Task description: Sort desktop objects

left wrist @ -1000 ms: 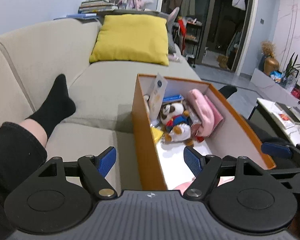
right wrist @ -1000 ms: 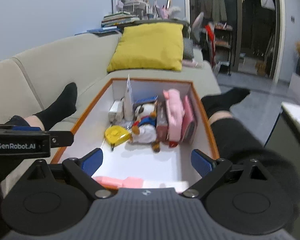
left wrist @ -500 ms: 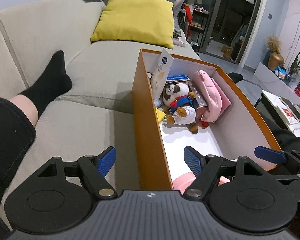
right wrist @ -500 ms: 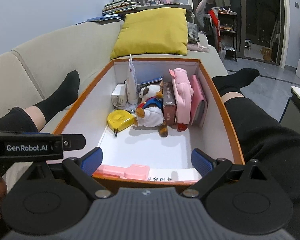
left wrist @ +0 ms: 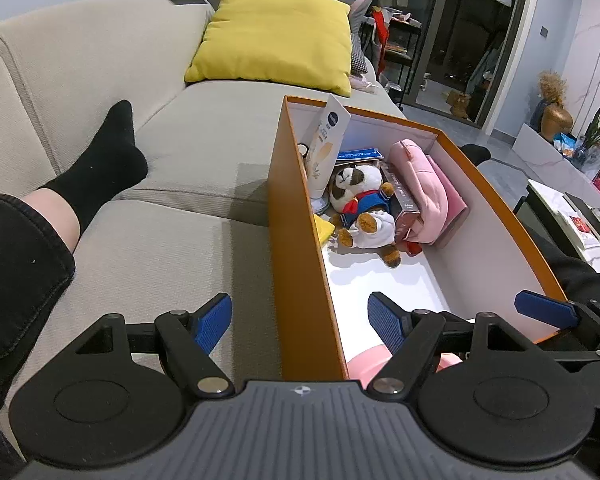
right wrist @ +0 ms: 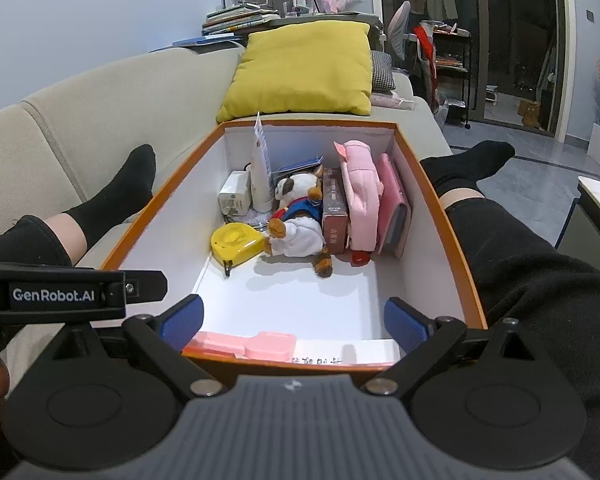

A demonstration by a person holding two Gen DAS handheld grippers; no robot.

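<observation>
Sofa carries the orange box (right wrist: 452,240) between the person's legs; I hold left gripper (left wrist: 300,322) and right gripper (right wrist: 294,322) open, empty, near its front, since the toy (right wrist: 300,220) and tape measure (right wrist: 236,242) crowd the far end.

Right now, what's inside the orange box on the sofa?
The orange box holds a plush toy, a yellow tape measure, a white tube, a white plug, a pink pouch and a pink case. Items beneath the plush stay hidden.
</observation>
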